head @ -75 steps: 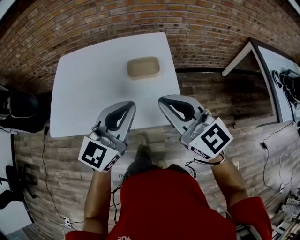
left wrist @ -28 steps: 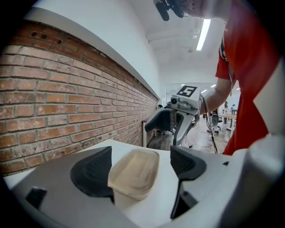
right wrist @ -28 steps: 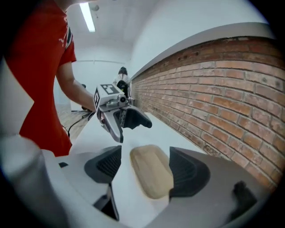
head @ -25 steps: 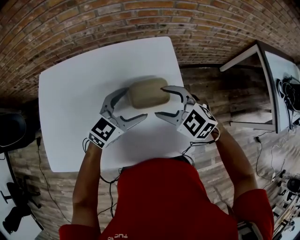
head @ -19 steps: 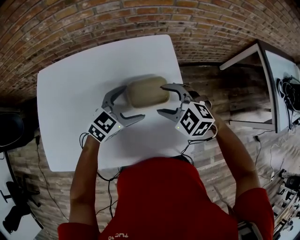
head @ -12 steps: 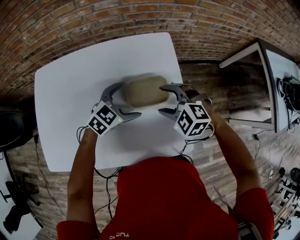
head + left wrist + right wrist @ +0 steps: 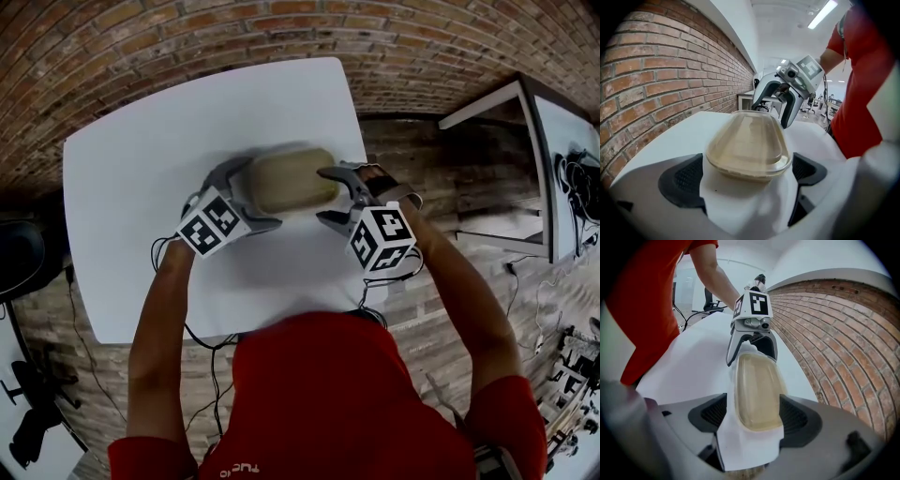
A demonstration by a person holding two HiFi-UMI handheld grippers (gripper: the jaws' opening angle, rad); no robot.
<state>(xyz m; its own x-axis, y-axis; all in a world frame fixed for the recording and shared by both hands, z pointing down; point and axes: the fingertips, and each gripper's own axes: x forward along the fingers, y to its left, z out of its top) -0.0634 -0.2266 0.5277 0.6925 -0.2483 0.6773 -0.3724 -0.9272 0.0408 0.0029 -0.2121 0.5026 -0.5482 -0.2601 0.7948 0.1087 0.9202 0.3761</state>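
From the head view, the box (image 7: 292,180) sat on the table (image 7: 141,141), with the left gripper (image 7: 246,195) and right gripper (image 7: 330,197) at opposite ends. In the left gripper view, its jaws stood spread, the box end between them. In the right gripper view, its jaws likewise flanked the box; whether they touched it was unclear.

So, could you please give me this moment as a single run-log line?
left gripper: open, astride container end | right gripper: open, astride opposite end | container: lidded, on table
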